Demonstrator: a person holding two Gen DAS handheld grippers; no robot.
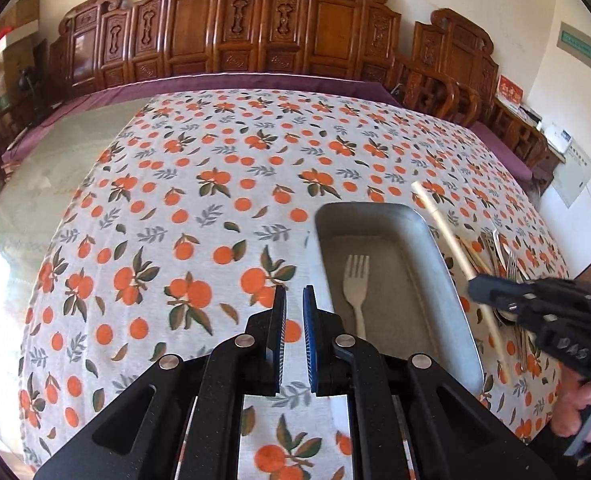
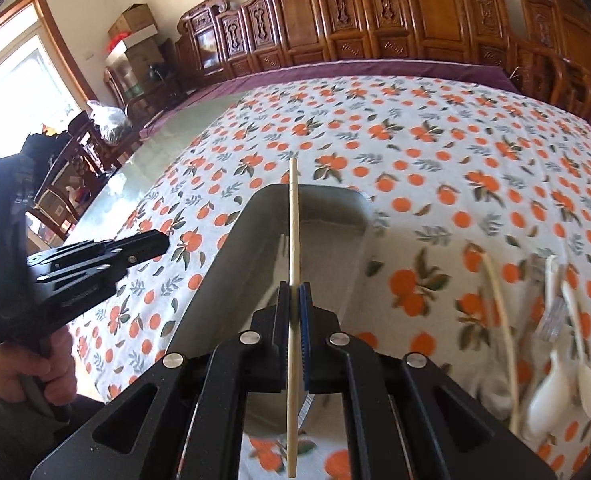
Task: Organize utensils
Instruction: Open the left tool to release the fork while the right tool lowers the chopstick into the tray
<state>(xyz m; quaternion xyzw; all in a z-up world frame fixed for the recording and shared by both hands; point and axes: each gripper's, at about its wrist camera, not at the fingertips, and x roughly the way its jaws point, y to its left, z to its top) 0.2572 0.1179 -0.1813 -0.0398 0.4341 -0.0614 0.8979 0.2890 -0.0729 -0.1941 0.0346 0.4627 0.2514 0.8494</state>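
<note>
Right gripper [image 2: 294, 300] clenches a pale wooden chopstick [image 2: 293, 216] over the grey metal tray [image 1: 451, 264] holding a cream fork [image 1: 356, 292]; left gripper [image 1: 294, 300] clenched empty.

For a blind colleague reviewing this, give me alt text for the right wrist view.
The right gripper clamps a wooden chopstick above a metal tray on an orange-print tablecloth. Spoons lie blurred at right; the left gripper is at left.
</note>
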